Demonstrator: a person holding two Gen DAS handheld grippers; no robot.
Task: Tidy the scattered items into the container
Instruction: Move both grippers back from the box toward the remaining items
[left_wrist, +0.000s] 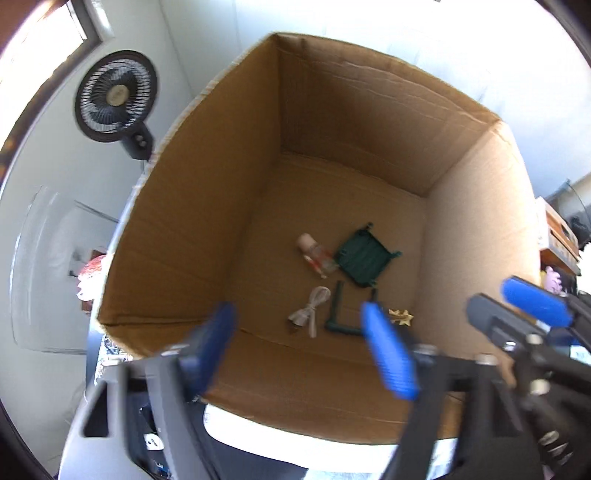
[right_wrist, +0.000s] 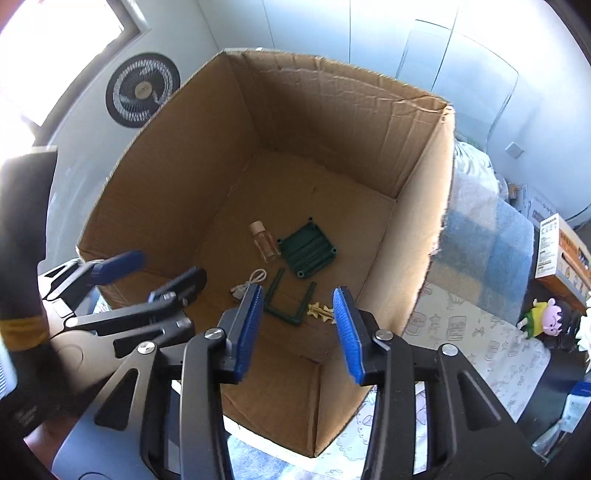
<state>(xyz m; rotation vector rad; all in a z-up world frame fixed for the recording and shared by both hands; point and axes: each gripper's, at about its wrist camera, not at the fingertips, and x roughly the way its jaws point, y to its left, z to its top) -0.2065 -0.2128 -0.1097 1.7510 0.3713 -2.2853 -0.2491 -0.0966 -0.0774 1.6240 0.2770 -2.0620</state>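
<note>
A large open cardboard box (left_wrist: 207, 206) (right_wrist: 177, 177) lies below both grippers. On its floor are a small clear bottle (left_wrist: 316, 254) (right_wrist: 264, 240), a dark green square piece (left_wrist: 364, 258) (right_wrist: 308, 254), a green U-shaped bracket (left_wrist: 341, 321) (right_wrist: 284, 306), a coiled white cable (left_wrist: 308, 310) (right_wrist: 249, 282) and a small yellow spiky item (left_wrist: 400, 317) (right_wrist: 319, 309). My left gripper (left_wrist: 303, 350) (right_wrist: 151, 273) hangs over the near edge, open and holding nothing. My right gripper (right_wrist: 299, 330) is beside it, jaws apart and nothing between them. One of its fingers (left_wrist: 532, 301) shows in the left wrist view.
A black fan (left_wrist: 116, 96) (right_wrist: 142, 88) hangs on the wall behind the box. A blue and beige blanket (right_wrist: 484, 251) lies right of the box on a patterned sheet. Further right are a pink toy figure (right_wrist: 546, 317) and an orange and white carton (right_wrist: 561, 247).
</note>
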